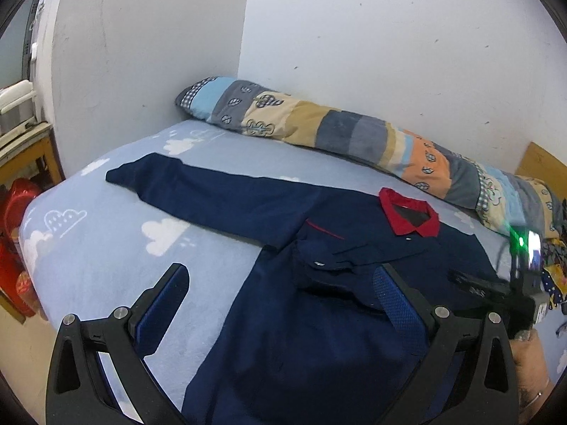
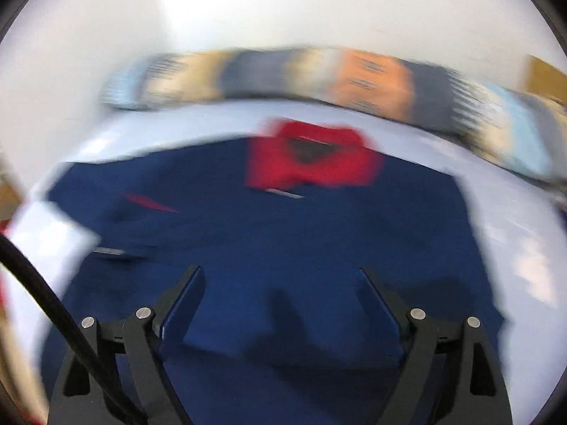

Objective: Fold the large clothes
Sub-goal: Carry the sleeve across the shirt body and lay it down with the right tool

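Observation:
A navy long-sleeved shirt (image 1: 319, 318) with a red collar (image 1: 407, 216) lies flat on the bed. One sleeve (image 1: 198, 191) stretches out to the left; the other lies folded across the chest with its cuff (image 1: 319, 265) near the middle. My left gripper (image 1: 280, 283) hovers open over the shirt's left side, with nothing between its fingers. The right wrist view is motion-blurred: my right gripper (image 2: 280, 276) stands open low over the shirt's body (image 2: 283, 233), below the collar (image 2: 312, 163), with no cloth pinched. The right gripper's body (image 1: 496, 290) and a hand (image 1: 531, 372) show at the right edge.
The bed's light-blue cloud-print sheet (image 1: 106, 248) reaches a white wall corner. A rolled patchwork quilt (image 1: 336, 131) lies along the far wall. Wooden furniture (image 1: 28, 148) and red bags (image 1: 14, 212) stand off the bed's left edge. A wooden board (image 1: 542, 163) is at the right.

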Tool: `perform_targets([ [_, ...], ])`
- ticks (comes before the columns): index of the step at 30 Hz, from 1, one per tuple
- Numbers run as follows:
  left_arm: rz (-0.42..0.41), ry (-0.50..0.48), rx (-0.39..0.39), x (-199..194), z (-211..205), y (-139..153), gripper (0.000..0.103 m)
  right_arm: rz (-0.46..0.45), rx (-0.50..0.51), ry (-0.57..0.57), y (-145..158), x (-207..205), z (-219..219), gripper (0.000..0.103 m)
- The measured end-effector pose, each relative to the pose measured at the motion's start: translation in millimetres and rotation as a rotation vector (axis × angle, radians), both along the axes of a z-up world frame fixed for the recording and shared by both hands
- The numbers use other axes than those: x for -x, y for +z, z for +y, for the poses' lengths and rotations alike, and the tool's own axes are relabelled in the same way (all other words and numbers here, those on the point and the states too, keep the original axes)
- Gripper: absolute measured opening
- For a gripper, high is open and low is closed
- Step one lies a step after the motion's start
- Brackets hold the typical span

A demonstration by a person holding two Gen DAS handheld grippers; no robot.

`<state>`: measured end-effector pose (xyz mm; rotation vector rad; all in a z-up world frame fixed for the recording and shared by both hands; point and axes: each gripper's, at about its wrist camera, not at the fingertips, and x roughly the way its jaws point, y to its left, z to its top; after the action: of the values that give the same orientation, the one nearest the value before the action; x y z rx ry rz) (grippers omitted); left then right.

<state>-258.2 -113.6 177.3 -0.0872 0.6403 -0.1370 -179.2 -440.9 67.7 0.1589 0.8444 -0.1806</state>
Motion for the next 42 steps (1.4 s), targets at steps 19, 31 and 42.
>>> perform_targets([
  [19,0.009,0.123,0.027,-13.9,36.2,-2.0,0.103,0.024,-0.264,0.182,-0.9,-21.8,91.5,0.09],
  [31,0.022,0.166,0.084,-19.0,57.7,-1.4,0.103,0.105,-0.33,0.285,-14.7,-60.4,143.3,0.086],
  [42,0.049,0.156,0.1,-23.7,59.4,-6.5,0.103,0.29,-0.169,0.238,-49.0,-112.4,183.8,0.086],
])
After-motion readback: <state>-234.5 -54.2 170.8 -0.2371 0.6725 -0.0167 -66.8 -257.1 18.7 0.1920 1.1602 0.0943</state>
